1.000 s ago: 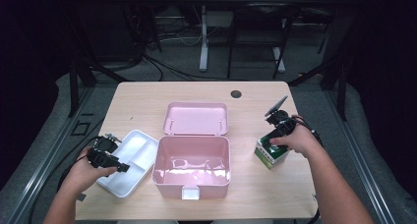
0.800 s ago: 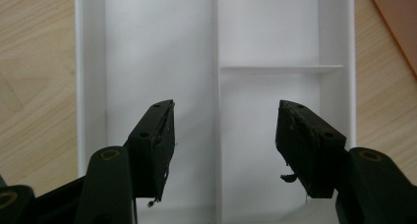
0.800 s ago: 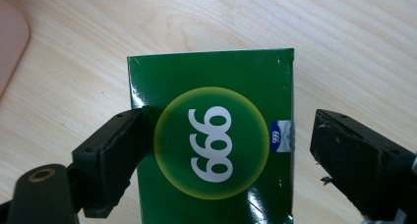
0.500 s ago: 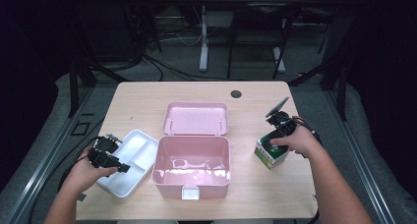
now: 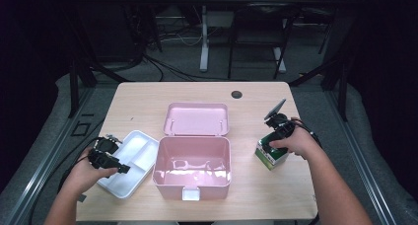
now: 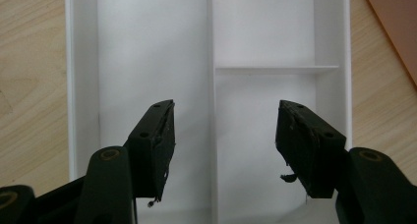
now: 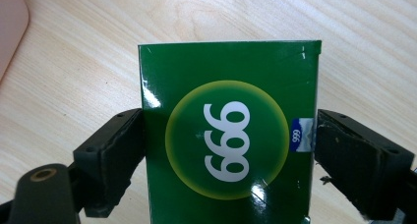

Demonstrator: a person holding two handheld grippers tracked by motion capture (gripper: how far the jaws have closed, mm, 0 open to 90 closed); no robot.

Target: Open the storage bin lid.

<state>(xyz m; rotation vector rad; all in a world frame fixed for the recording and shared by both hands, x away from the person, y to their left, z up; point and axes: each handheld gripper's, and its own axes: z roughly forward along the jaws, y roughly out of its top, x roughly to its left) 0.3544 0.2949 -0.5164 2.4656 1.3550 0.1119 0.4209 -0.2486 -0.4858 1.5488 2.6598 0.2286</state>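
Green box (image 7: 228,135) is sitting on the table (image 5: 207,94), right of the pink case (image 5: 191,167), with the right gripper (image 7: 228,160) straddling it, jaws at its sides. Whether they are gripping cannot be told. Left gripper (image 6: 223,135) is hovering wide apart over the white tray (image 6: 147,47).

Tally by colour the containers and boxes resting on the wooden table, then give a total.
Pink: 1, the open pink plastic box with hinged lid
White: 1, the white divided plastic tray
Green: 1, the green cardboard carton printed 999
Total: 3
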